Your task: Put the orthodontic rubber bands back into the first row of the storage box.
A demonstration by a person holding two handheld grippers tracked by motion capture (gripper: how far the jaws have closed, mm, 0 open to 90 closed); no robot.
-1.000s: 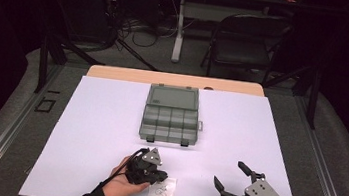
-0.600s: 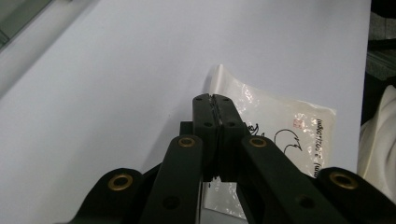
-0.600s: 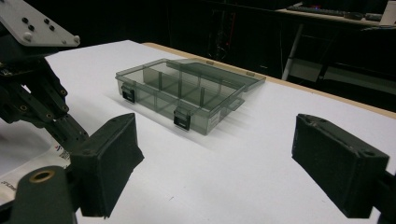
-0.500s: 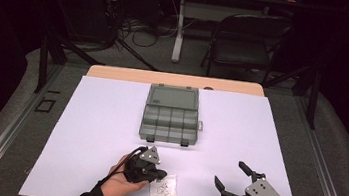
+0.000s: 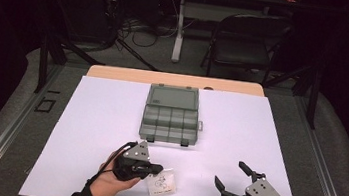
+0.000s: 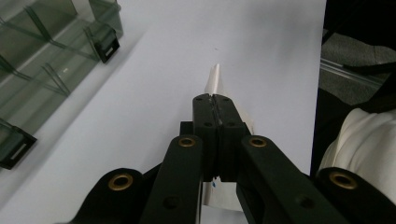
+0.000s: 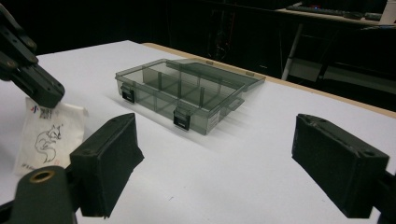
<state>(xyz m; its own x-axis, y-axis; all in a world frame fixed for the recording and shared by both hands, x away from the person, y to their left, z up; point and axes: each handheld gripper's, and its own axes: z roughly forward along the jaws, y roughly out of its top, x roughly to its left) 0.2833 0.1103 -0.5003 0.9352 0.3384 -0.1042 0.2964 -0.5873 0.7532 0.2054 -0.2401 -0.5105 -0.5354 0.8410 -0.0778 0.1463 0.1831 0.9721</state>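
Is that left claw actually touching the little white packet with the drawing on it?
Touching. In the left gripper view, the left gripper has its jaws shut on the edge of the white packet.

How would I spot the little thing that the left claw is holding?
Start at the white table, near edge, well in front of the grey compartment box. There the shut left gripper pinches a small white packet, the only item printed with a dark line drawing.
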